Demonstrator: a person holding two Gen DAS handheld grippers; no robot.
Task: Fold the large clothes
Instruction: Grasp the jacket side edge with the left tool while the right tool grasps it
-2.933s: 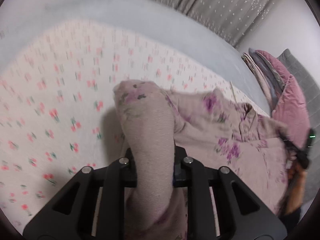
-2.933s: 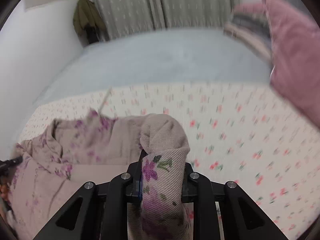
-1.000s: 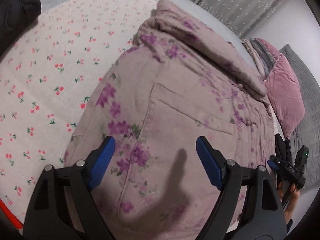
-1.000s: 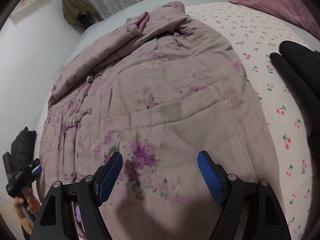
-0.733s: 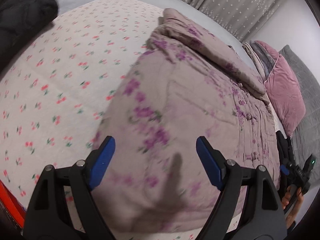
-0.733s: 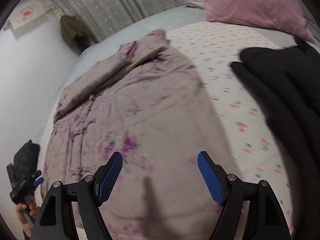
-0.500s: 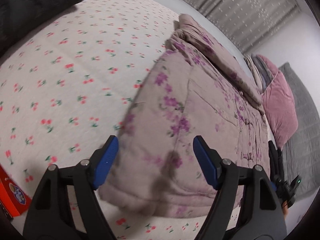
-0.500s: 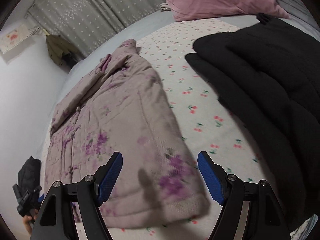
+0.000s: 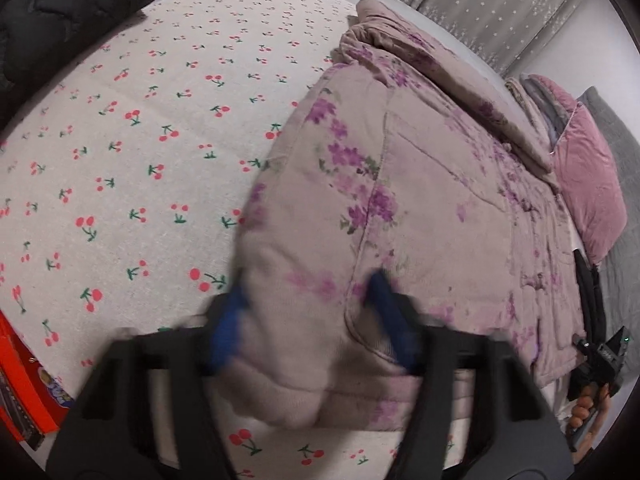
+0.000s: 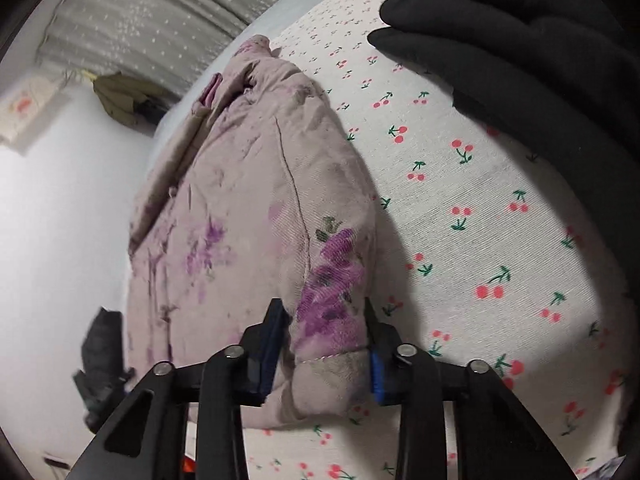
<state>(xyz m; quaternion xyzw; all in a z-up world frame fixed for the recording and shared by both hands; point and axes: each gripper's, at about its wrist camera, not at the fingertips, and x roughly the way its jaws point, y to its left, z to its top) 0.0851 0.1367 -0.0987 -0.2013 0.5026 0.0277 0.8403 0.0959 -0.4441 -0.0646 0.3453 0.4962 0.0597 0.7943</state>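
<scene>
A padded mauve jacket (image 9: 440,184) with purple flowers lies flat on the cherry-print bedsheet (image 9: 120,160), its collar at the far end. My left gripper (image 9: 310,324) is at the jacket's near left hem corner; its jaws are closing, with the bunched hem between the blurred blue pads. In the right wrist view the same jacket (image 10: 240,208) stretches away. My right gripper (image 10: 324,344) sits at the other hem corner, its jaws closing and both pads pressing the fabric fold.
A black puffy jacket (image 9: 60,12) lies on the sheet at the far left, seen also as the black jacket (image 10: 540,60) close on the right. A pink pillow (image 9: 592,184) rests beyond. A red box (image 9: 20,392) sits at the bed's edge. Grey curtains (image 10: 140,20) hang behind.
Both grippers moved outward from over the jacket's middle to its two near hem corners. Their jaws went from wide open to closed on the fabric.
</scene>
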